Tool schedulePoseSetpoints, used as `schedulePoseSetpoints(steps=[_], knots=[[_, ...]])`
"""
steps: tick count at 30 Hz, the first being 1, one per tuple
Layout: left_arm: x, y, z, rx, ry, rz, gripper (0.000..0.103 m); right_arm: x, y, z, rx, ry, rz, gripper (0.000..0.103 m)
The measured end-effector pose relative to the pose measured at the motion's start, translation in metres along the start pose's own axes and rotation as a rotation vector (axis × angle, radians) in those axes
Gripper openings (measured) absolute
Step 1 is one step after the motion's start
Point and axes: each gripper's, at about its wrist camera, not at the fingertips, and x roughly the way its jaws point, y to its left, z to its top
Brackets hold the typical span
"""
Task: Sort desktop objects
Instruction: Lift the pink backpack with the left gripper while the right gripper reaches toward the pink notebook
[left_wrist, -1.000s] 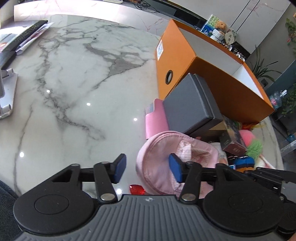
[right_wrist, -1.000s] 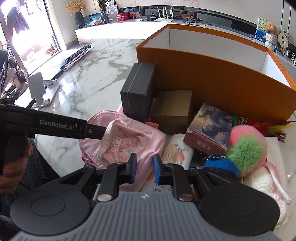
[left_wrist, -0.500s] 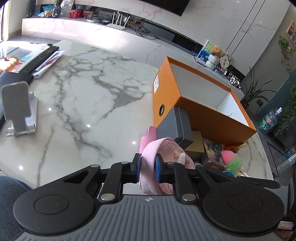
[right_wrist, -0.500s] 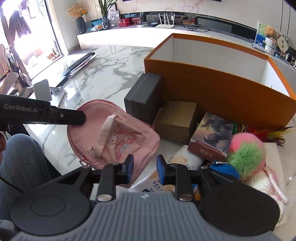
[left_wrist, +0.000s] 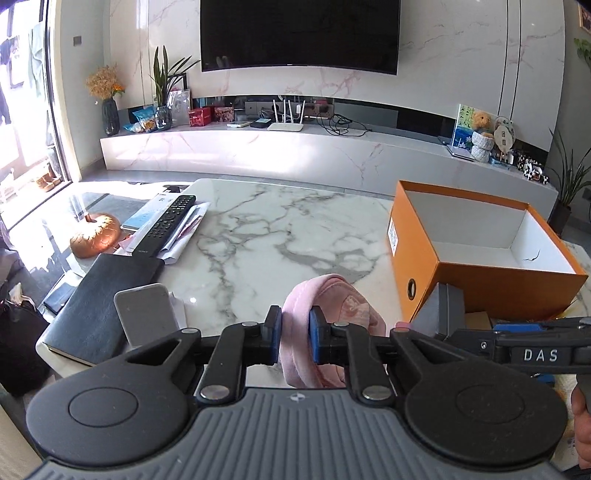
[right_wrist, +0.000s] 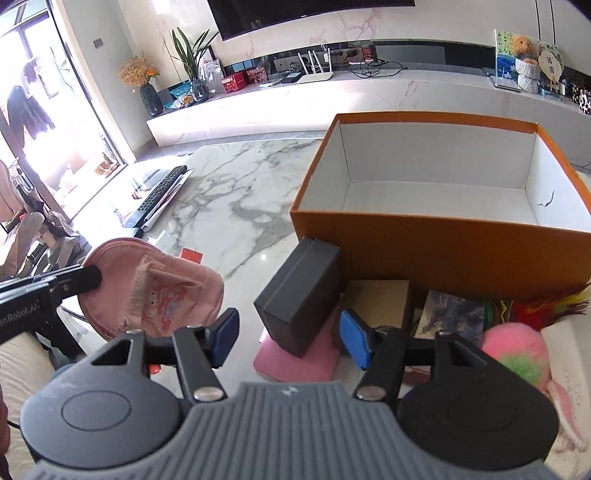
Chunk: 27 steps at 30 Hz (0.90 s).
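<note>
My left gripper (left_wrist: 295, 338) is shut on a pink cloth pouch (left_wrist: 328, 314), held up above the marble table. The same pouch (right_wrist: 155, 291) hangs at the left of the right wrist view, pinched at its edge by the left fingers (right_wrist: 86, 277). My right gripper (right_wrist: 290, 339) has its jaws opening, with nothing pressed between its pads; behind the gap stands a black box (right_wrist: 299, 295) on a pink pad (right_wrist: 299, 362). The orange box (right_wrist: 436, 251) stands open behind with a white, bare inside.
Right of the black box lie a tan carton (right_wrist: 380, 299), a dark book (right_wrist: 452, 317), a pink-green pompom (right_wrist: 515, 350) and coloured feathers (right_wrist: 546, 304). At the table's left are a remote (left_wrist: 166, 225), a black notebook (left_wrist: 99, 302) and a phone stand (left_wrist: 147, 317).
The left gripper closed on the pink pouch and lifted it off the table. The right gripper rose, let go of the pouch's edge and opened wide.
</note>
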Motion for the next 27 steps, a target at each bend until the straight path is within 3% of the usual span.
schedulePoseSetpoints(steps=[4, 8, 11, 13, 18, 23, 27], knots=[[0.017, -0.016, -0.008, 0.091, 0.001, 0.06, 0.018, 0.019, 0.002, 0.013, 0.063, 0.029, 0.007, 0.067], [0.028, -0.024, -0.019, 0.13, 0.026, 0.049, 0.018, 0.034, 0.005, 0.02, 0.069, 0.05, -0.029, 0.066], [0.025, -0.029, -0.023, 0.16, 0.011, 0.043, 0.019, 0.04, 0.002, 0.02, 0.065, 0.065, -0.036, 0.049], [0.023, -0.031, -0.023, 0.169, 0.013, 0.028, 0.021, 0.04, 0.0, 0.018, 0.065, 0.066, -0.027, 0.047], [0.021, -0.033, -0.023, 0.142, 0.042, -0.037, 0.022, 0.034, -0.003, 0.015, 0.05, 0.063, -0.006, 0.041], [0.017, -0.029, -0.016, 0.091, 0.053, -0.054, 0.019, 0.014, -0.01, 0.013, 0.058, 0.033, 0.024, 0.038], [-0.004, -0.029, 0.004, 0.069, -0.006, -0.083, 0.018, -0.016, -0.016, 0.015, 0.058, -0.011, 0.065, 0.037]])
